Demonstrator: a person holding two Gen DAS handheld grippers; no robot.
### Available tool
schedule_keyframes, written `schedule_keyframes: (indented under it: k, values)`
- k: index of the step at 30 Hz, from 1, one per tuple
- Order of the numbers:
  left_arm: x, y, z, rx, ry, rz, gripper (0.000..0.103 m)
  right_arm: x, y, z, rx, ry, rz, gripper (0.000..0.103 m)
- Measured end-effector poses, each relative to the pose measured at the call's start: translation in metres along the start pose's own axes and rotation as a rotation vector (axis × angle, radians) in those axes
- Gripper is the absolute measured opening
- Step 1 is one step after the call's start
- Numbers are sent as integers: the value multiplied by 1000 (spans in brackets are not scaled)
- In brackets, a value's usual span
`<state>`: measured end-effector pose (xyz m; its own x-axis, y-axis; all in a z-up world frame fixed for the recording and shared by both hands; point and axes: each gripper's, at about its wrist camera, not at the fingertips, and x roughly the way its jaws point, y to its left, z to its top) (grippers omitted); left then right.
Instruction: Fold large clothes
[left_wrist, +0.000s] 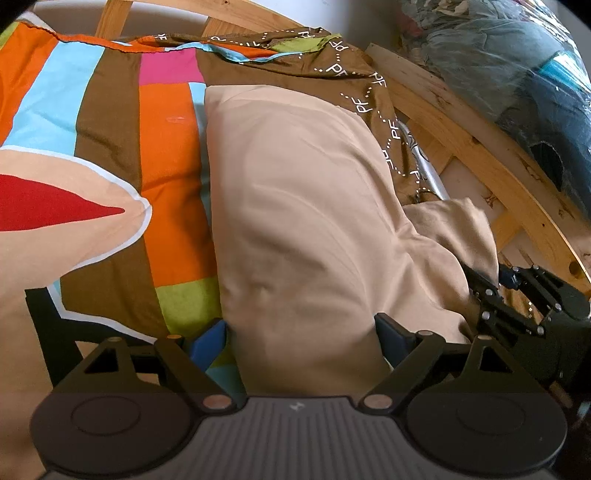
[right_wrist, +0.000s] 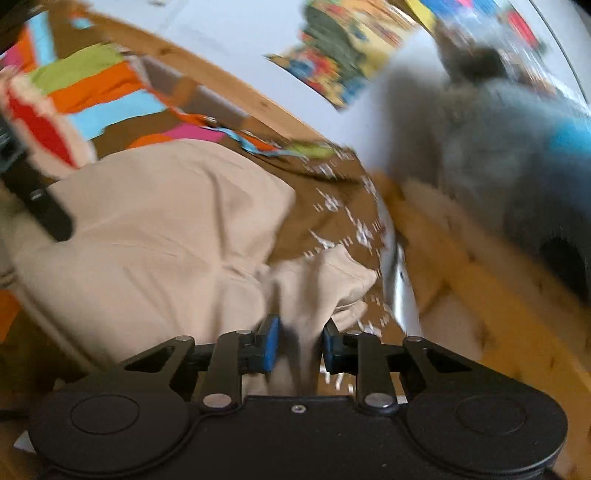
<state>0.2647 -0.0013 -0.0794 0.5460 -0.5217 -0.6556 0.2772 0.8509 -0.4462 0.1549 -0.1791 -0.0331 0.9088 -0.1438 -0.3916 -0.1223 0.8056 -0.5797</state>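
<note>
The beige garment (left_wrist: 314, 221) is soft and limp; grip edges. Left claw (left_wrist: 301, 332) is spread wide around it; right claw (right_wrist: 298, 345) pinches a near fold.

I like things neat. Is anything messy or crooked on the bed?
Yes. The beige cloth is rumpled, and one bunched corner hangs off the bed's side by the wooden frame. The colourful sheet is pulled crooked at its top edge, showing bare wood.

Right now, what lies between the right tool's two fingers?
A bunched fold of the beige garment runs between the right tool's blue-padded fingers, seen in the right wrist view.
</note>
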Motion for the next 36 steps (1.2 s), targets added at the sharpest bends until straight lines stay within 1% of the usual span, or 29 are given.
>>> schedule_keyframes:
  k: [2, 5, 6, 7, 9, 10, 14, 15, 16, 17, 18, 19, 20, 21, 22, 24, 26, 27, 29, 31, 33, 35, 36]
  values:
    - [0, 0, 0, 1, -1, 2, 89, 0, -1, 2, 0, 0, -1, 26]
    - [-1, -1, -1, 4, -4, 5, 89, 4, -16, 0, 104, 41, 10, 28]
    - [-1, -1, -1, 4, -4, 5, 89, 7, -23, -1, 158, 57, 20, 31]
    - [-1, -1, -1, 4, -4, 4, 89, 7, -31, -3, 232, 73, 37, 42]
    - [0, -1, 0, 1, -4, 4, 89, 12, -52, -8, 418, 101, 90, 55]
    - [0, -1, -1, 0, -3, 5, 90, 14, -60, -11, 490, 113, 110, 56]
    - [1, -2, -1, 0, -2, 13, 91, 31, -91, -39, 888, 182, 281, 56]
    - [1, -3, -1, 5, -2, 20, 92, 35, -94, -46, 964, 187, 303, 55]
    - [1, -4, -1, 13, -5, 28, 92, 36, -97, -50, 1005, 180, 311, 50]
    - [1, -6, -1, 23, -8, 37, 92, 39, -97, -48, 992, 189, 307, 47]
    - [1, -7, -1, 31, -11, 43, 92, 41, -94, -44, 957, 200, 298, 42]
    - [1, -8, -2, 35, -12, 47, 92, 43, -89, -41, 893, 210, 285, 40]
    - [1, -8, -2, 33, -11, 46, 92, 44, -85, -39, 865, 205, 284, 40]
    - [1, -6, -1, 26, -8, 42, 93, 43, -85, -39, 878, 195, 294, 40]
    - [2, -4, -1, 16, -5, 37, 94, 44, -89, -43, 923, 190, 316, 41]
    - [3, -1, -1, 0, 0, 27, 95, 45, -101, -53, 1081, 175, 381, 43]
    - [2, -1, -2, 2, -1, 28, 95, 46, -108, -60, 1164, 168, 416, 43]
    - [2, -1, -2, 5, -2, 30, 95, 46, -110, -61, 1178, 167, 424, 45]
    - [2, -2, -2, 3, -2, 30, 95, 46, -108, -58, 1161, 164, 440, 53]
    - [2, -2, -2, 0, -1, 27, 95, 46, -104, -52, 1125, 153, 470, 69]
    - [3, -1, -2, -5, -1, 23, 95, 45, -100, -46, 1093, 147, 492, 77]
    - [4, -1, -1, -8, 0, 22, 95, 44, -97, -43, 1063, 153, 493, 78]
    - [4, 0, -2, -10, 1, 20, 95, 44, -95, -43, 1051, 158, 488, 76]
